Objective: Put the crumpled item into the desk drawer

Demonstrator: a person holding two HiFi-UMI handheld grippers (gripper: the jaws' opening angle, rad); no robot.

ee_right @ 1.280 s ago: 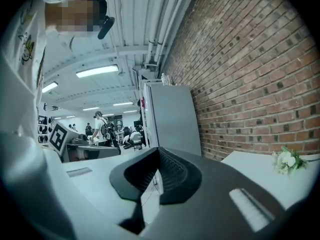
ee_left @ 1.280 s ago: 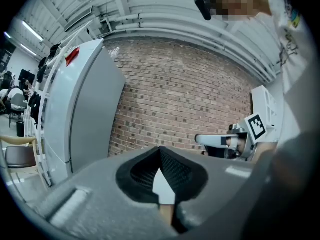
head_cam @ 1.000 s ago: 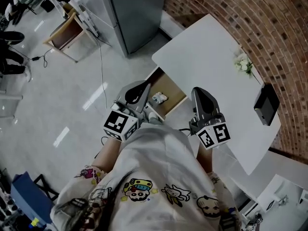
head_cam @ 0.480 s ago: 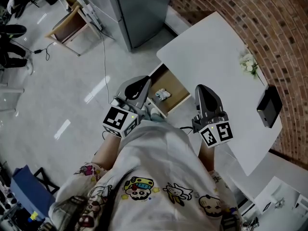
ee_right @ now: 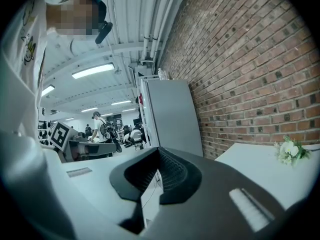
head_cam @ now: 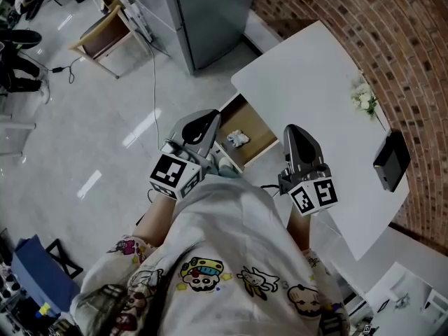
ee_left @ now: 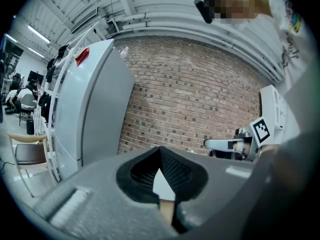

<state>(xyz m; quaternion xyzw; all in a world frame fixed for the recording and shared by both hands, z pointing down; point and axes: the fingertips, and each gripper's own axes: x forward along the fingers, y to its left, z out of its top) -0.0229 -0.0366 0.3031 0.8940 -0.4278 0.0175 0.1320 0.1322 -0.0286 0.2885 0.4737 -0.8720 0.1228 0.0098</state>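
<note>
Now crumpled item (head_cam: 237, 138) lies in open drawer (head_cam: 248, 120); left gripper (head_cam: 212, 117), right gripper (head_cam: 290, 131) (both closed, empty).

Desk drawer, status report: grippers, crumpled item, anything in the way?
Left gripper shut, empty. Right gripper shut, empty. Crumpled item lying inside open desk drawer. Nothing blocking the drawer.

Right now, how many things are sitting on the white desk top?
2: a bunch of white flowers near the brick wall, and a black box at the right end. The right gripper could hide more.
</note>
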